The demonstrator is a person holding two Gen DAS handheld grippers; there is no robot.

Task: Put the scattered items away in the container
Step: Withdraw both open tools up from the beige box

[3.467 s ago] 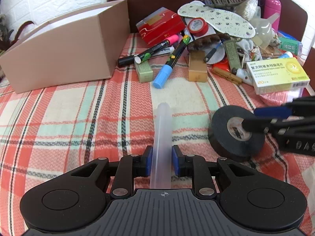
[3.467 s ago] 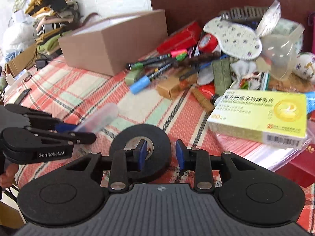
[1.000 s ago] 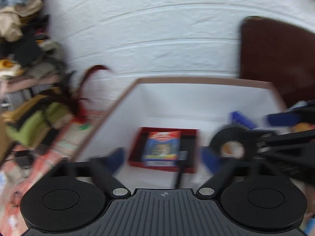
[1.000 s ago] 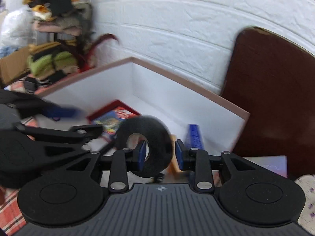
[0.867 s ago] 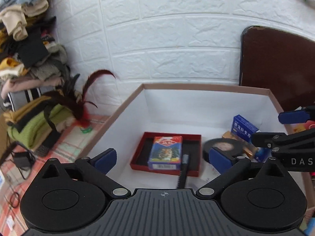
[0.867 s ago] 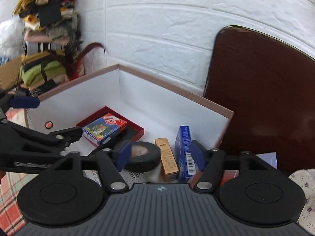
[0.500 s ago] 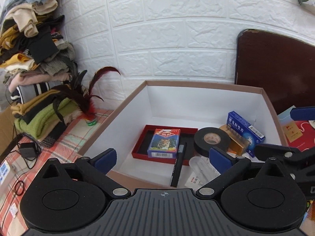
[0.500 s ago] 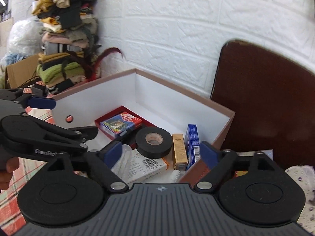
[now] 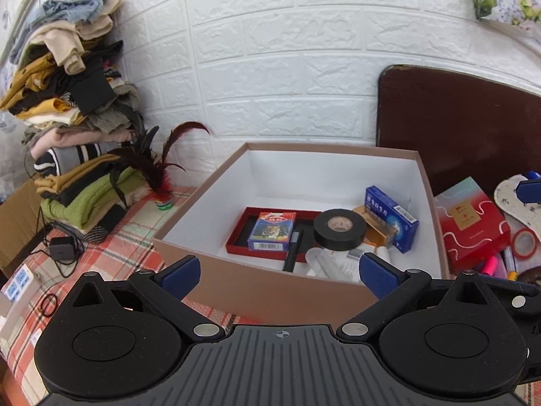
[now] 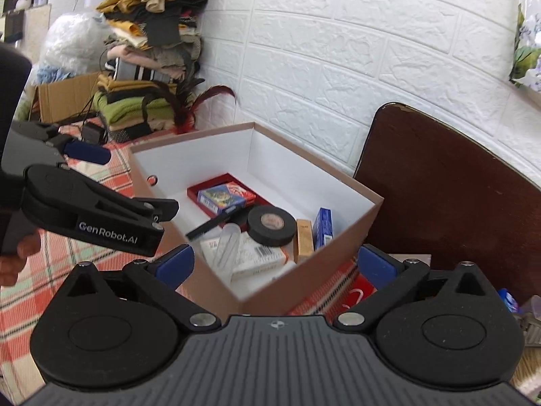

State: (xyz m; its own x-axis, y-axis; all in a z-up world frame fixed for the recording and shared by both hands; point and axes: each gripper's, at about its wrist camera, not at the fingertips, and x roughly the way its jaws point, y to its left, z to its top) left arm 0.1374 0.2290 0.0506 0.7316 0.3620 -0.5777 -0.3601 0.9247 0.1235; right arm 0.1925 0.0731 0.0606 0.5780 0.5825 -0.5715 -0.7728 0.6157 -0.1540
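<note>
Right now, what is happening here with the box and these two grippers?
A person is tidying loose items into the cardboard box. Both the left gripper and the right gripper are open and empty, held just in front of the box. The black tape roll and the clear tube lie inside it. More clutter, such as the red box, waits outside.

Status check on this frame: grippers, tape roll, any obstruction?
Left gripper open, empty. Right gripper open, empty. Black tape roll lying in the box, beside the clear tube. Nothing in the way.
</note>
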